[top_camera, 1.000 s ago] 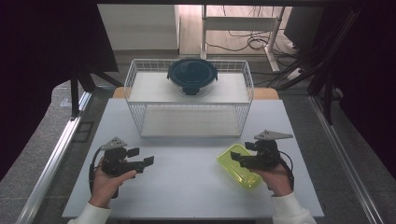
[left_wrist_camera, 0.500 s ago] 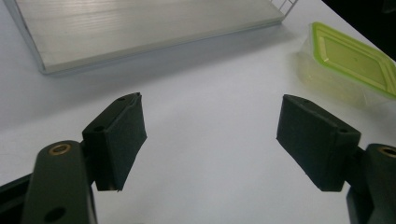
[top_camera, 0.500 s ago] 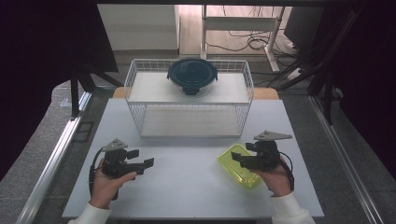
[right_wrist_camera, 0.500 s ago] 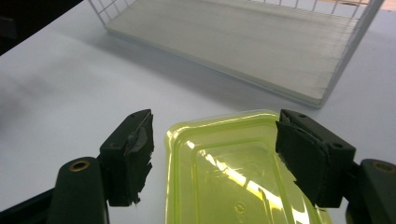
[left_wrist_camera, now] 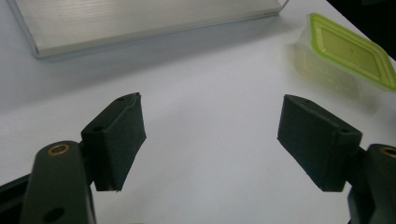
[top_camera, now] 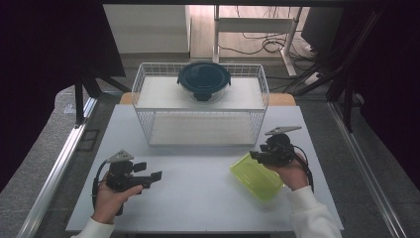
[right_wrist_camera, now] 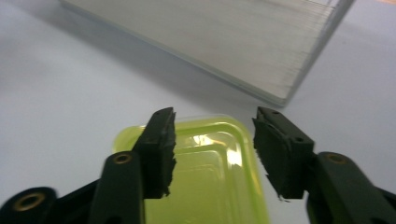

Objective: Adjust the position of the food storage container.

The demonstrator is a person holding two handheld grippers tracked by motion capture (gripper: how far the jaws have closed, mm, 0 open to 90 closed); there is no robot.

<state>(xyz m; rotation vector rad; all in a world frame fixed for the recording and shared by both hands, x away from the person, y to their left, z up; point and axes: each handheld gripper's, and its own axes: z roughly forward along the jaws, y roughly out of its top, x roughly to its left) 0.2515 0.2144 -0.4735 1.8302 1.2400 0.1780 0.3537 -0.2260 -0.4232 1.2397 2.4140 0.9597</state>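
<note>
The right gripper has slid a little along the yellow-green lidded container toward the wire basket, and now hangs over the container's end nearest that basket. Its jaws have just been closing: they stand narrower than before, half shut. In the right gripper view the container's lid lies beneath and between the pads, which do not press on it.
</note>
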